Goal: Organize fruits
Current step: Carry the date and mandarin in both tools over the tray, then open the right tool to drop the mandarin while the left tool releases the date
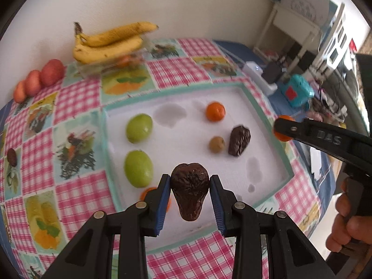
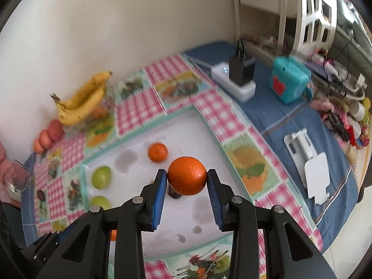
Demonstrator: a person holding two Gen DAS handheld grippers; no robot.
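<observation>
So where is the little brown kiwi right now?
In the left wrist view, the kiwi sits on the white tray, right of centre, just left of a dark avocado.

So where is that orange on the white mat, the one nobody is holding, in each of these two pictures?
Left wrist view: the loose orange lies right of centre, on the white mat's far side.
Right wrist view: it lies left of centre, just beyond the held orange.
Shared landmark: the bananas by the wall.

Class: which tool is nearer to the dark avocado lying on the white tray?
Right. The right tool, holding an orange, hovers just beside the avocado; the left tool sits farther back.
</observation>
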